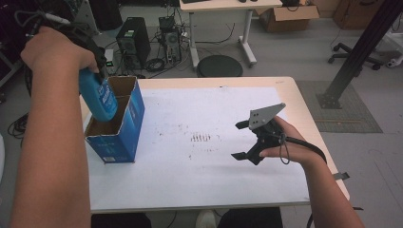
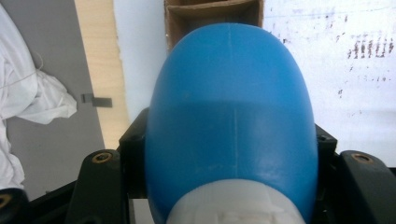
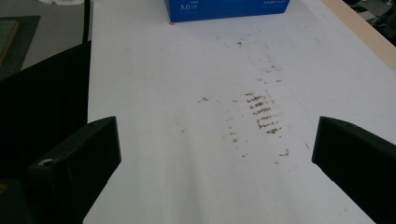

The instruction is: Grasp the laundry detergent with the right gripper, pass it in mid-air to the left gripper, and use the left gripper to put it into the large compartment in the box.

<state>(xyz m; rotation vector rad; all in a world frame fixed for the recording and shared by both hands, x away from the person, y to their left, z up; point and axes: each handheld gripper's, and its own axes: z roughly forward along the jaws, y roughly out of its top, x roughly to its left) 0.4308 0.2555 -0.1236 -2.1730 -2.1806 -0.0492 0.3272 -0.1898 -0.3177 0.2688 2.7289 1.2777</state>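
**Bottle held over the box, right jaws idle**

Left side first. My left gripper (image 1: 97,66) has its jaws clamped on the blue bottle (image 1: 98,97), gripping it near the white cap end. In the left gripper view the bottle (image 2: 231,121) sits squarely between the two black jaws, its rounded base pointing away from the camera and toward the open top of the box (image 2: 212,11). From the high view I read the bottle as hanging base-down, slightly tilted, its lower end at the opening of the blue cardboard box (image 1: 116,123), over the nearer of the two compartments. The box stands upright at the left edge of the counter (image 1: 214,190).

Moving right: smudged brown marks (image 1: 200,137) on the white sheet mid-counter.

Far right: my right gripper (image 1: 242,140) rests low over the sheet, jaws spread wide, nothing between them, well apart from the box.
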